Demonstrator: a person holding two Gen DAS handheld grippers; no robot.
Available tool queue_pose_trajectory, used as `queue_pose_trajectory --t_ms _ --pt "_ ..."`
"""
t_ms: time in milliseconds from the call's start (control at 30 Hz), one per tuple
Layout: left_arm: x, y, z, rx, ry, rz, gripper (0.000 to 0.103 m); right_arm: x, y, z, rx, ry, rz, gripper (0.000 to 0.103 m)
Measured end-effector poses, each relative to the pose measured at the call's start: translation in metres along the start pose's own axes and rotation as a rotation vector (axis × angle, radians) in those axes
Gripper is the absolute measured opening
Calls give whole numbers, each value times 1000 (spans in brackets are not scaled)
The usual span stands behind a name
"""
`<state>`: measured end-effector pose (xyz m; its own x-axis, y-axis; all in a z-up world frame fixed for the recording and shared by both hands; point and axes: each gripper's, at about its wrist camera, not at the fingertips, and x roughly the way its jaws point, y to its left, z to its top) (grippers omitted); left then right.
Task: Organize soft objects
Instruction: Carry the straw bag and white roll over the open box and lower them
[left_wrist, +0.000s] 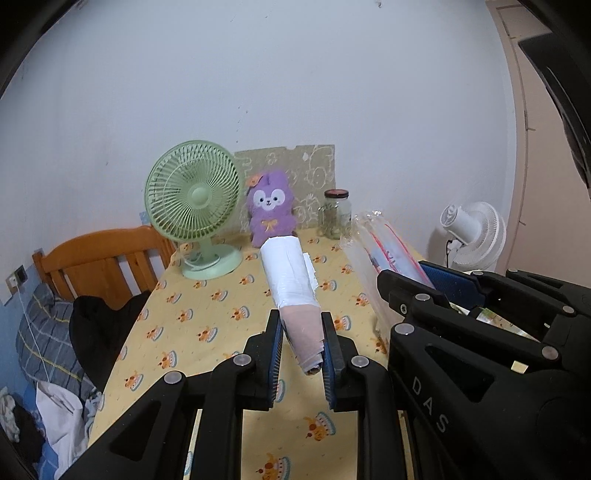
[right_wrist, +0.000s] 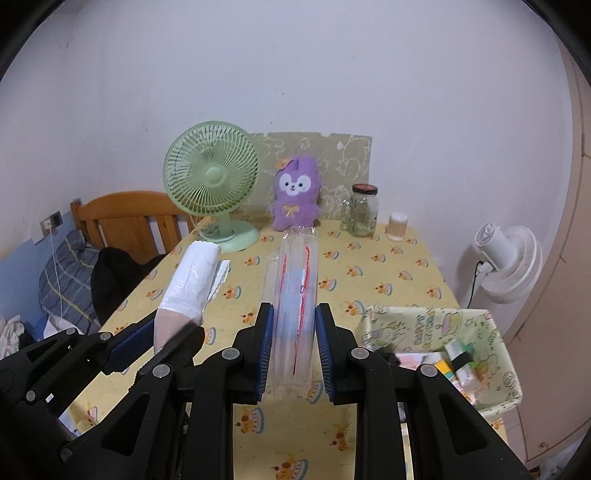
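left gripper (left_wrist: 301, 343) jaws clamped on white packet (left_wrist: 290, 273), right gripper (right_wrist: 293, 343) jaws gripping clear pack (right_wrist: 295, 280)

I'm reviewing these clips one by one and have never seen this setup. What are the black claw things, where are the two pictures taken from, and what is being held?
The black claws are two-finger grippers that a person holds, one per hand. Each carries a wide-angle camera looking along its fingers, so one picture is from the left gripper, the other from the right. The left gripper is shut on a white and pink plastic-wrapped soft pack. The right gripper is shut on a long clear plastic bag with red lines. Below is a table with a yellow patterned cloth, bearing a green desk fan, a purple plush toy, a glass jar and a fabric basket of small boxes.
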<state>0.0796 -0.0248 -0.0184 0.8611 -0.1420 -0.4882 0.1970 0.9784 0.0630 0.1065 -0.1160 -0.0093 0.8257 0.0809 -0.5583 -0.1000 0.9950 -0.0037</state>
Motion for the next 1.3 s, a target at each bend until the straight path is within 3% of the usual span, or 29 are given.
queue_pose_trajectory --t_ms 500,1300 --pt "8 -37 12 17 -20 -30 18 -5 -43 1 51 -32 -25 26" --pt "46 -114 30 54 -30 -145 18 3 -125 2 60 -62 -129 26"
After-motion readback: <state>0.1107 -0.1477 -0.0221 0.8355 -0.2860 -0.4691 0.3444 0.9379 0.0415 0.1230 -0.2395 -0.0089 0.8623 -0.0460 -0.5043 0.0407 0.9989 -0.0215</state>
